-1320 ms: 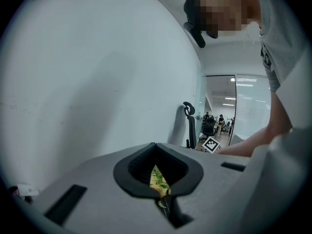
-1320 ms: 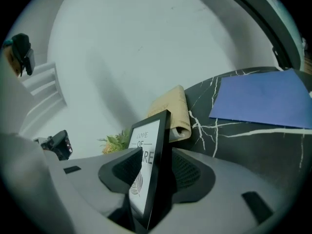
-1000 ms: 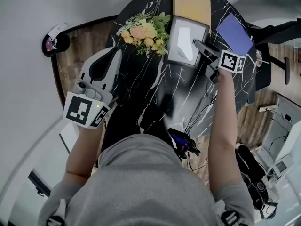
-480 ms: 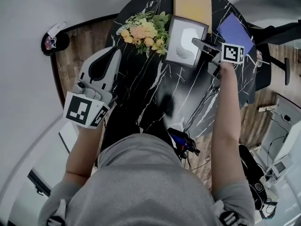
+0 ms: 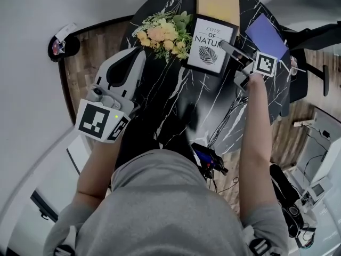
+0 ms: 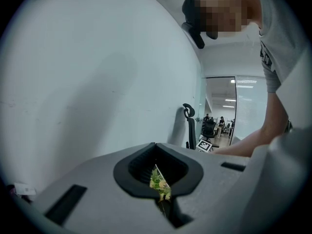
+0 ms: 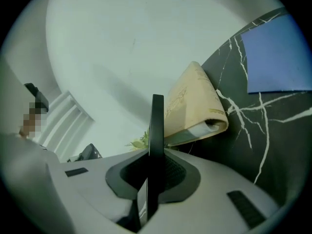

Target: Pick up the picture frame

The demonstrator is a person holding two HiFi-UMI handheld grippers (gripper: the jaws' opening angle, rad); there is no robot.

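Observation:
The picture frame (image 5: 211,43) is black-edged with a leaf print and lettering. It stands tilted up off the black marble table (image 5: 181,100), its face toward the head view. My right gripper (image 5: 233,50) is shut on the frame's right edge; its jaws have just been closing with the frame between them. In the right gripper view the frame's thin dark edge (image 7: 157,126) rises out of that gripper (image 7: 153,157). My left gripper (image 5: 134,57) hovers at the table's left edge, apart from the frame. Its jaws are together in the left gripper view (image 6: 158,179), holding nothing.
A bunch of yellow and peach flowers (image 5: 162,33) lies just left of the frame. Behind it is a tan book (image 5: 217,1), and a blue notebook (image 5: 266,36) lies to the right. Cables (image 5: 224,127) trail over the table's near edge. A wall curves behind the table.
The right gripper's jaws closed on the frame's right edge and rose. The frame tipped up from lying flat, so its print now shows. The left gripper barely shifted.

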